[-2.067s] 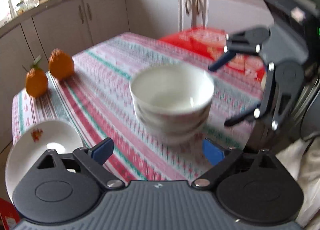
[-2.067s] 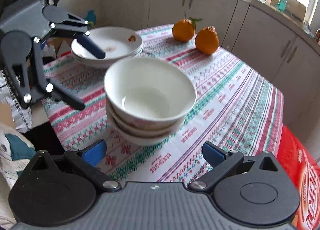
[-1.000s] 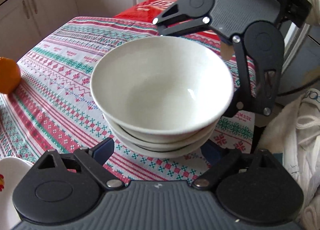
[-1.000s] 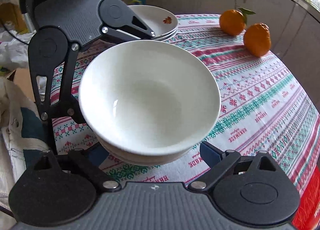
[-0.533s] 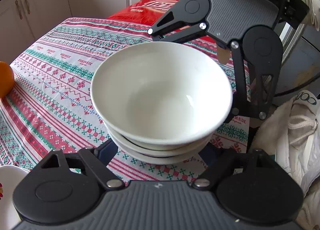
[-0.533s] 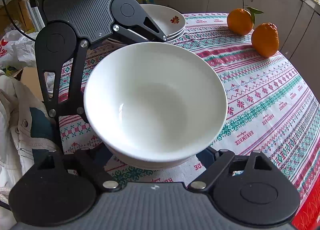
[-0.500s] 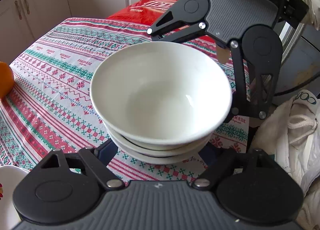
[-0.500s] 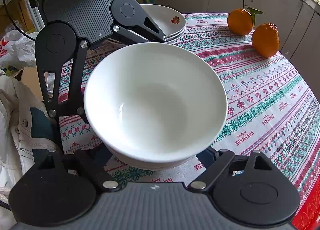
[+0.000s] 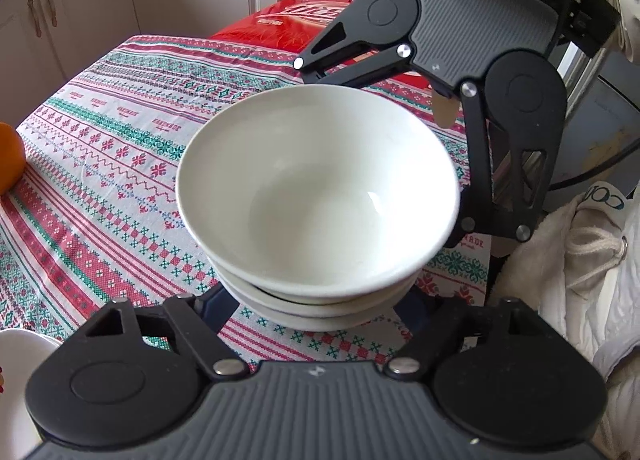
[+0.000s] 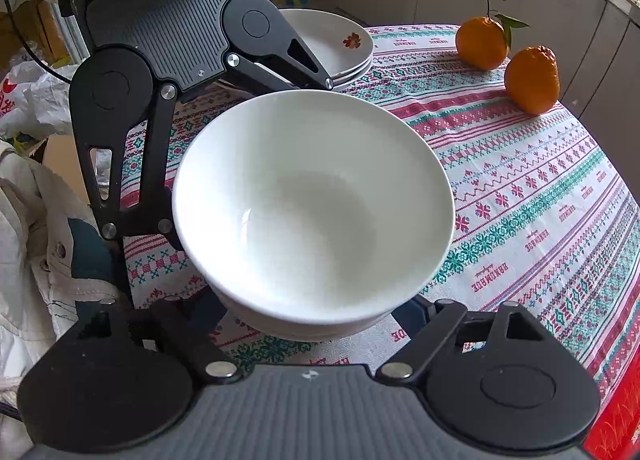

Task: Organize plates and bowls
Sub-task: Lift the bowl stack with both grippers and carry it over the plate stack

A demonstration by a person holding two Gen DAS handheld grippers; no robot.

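The stack of white bowls sits between both sets of jaws, left gripper and right gripper closing in from opposite sides low on the stack; pad contact is hidden. Best squeeze evenly, lift level off the patterned tablecloth.

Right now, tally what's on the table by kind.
bowls, nested in one stack: 3
plate stack: 1 (the number of plates in it is unclear)
oranges: 2
Total: 6, counting the plate stack as one
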